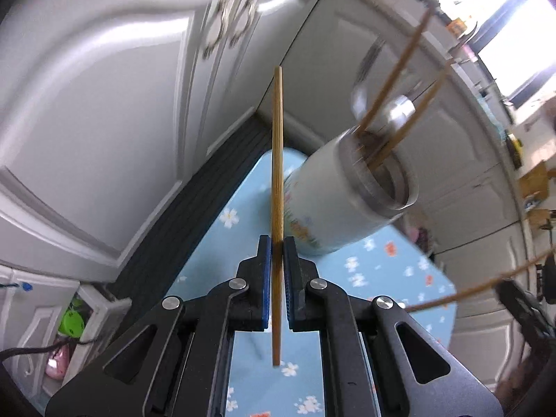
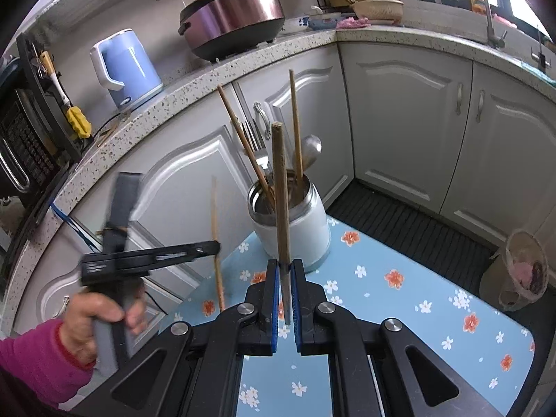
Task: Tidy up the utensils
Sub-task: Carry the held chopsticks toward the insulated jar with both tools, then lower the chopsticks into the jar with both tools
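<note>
Because the task is to put the utensils in order, each tool carries one stick that seems meant for the container on the table. At the left of the right wrist view a hand (image 2: 100, 316) in a pink sleeve (image 2: 38, 361) grips the handle of the left gripper (image 2: 217, 247), which reaches toward the middle of the frame, blurred, with a light bamboo chopstick (image 2: 216, 243) crossing its tip almost upright. In the left wrist view this same chopstick runs up the centre of the picture, and the blue pads (image 1: 267, 278) are pressed together on its lower part, so the tool is clamped on it; the grip is near one end, I judge so that the long free end can be led into the opening. Further right, in the middle of the right wrist view, the right gripper (image 2: 285, 292) is likewise closed tight on a darker chopstick (image 2: 280, 191), which stands nearly vertical in front of the holder. Both tools point steeply down toward the table. The white utensil holder (image 2: 290, 226) with a steel rim stands upright on the blue flowered tablecloth (image 2: 399, 299), just behind the right gripper's fingertips, and it already holds two chopsticks, a metal spoon (image 2: 309, 149) and a fork (image 2: 252, 137), leaning in different directions. In the left wrist view the holder appears at the centre right, tilted only by the camera angle. At the far right of the table a plastic bag (image 2: 521, 271) sits apart from the work. White cabinet doors (image 2: 410, 118) fill the background.
</note>
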The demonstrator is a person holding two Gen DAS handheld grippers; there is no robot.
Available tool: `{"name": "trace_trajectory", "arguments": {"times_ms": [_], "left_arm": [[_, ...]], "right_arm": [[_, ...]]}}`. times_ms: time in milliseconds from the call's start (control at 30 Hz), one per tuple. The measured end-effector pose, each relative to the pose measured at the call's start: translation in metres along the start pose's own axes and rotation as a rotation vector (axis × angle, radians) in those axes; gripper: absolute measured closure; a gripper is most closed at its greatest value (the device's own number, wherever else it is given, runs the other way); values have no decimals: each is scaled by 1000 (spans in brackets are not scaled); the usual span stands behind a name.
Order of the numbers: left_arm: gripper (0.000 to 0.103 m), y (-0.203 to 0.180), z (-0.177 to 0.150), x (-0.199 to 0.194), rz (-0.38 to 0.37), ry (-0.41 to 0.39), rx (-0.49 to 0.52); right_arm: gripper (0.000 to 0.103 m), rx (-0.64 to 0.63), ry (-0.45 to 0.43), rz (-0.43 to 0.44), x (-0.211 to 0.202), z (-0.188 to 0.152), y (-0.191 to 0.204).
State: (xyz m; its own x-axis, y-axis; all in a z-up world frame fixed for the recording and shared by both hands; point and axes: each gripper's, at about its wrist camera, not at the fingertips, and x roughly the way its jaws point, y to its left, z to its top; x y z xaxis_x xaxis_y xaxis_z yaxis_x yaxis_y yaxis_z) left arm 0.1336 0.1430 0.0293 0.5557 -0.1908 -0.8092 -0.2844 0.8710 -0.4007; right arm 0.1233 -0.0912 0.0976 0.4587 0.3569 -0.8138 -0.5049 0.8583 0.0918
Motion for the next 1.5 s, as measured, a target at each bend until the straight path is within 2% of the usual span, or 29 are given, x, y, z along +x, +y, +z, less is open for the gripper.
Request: {"name": "trace_trajectory", "arguments": {"times_ms": [233, 500, 733, 867, 1067, 1500], "left_arm": [[98, -28, 32, -62, -52, -130, 57], [98, -66, 64, -92, -80, -222, 97], [98, -96, 89, -86, -24, -291, 164], [98, -94, 88, -61, -5, -268, 172], [98, -87, 79, -23, 23, -206, 168], [98, -76, 59, 16, 63, -141, 164]], "right_arm": [[97, -32, -42, -21, -10, 26, 13], [97, -70, -96, -36, -28, 67, 23], [97, -63, -152, -62, -31, 104, 21], [97, -52, -146, -65, -12, 114, 19], [97, -36, -66, -71, 29, 111, 7], [97, 62, 37, -45, 85, 90, -22]]}}
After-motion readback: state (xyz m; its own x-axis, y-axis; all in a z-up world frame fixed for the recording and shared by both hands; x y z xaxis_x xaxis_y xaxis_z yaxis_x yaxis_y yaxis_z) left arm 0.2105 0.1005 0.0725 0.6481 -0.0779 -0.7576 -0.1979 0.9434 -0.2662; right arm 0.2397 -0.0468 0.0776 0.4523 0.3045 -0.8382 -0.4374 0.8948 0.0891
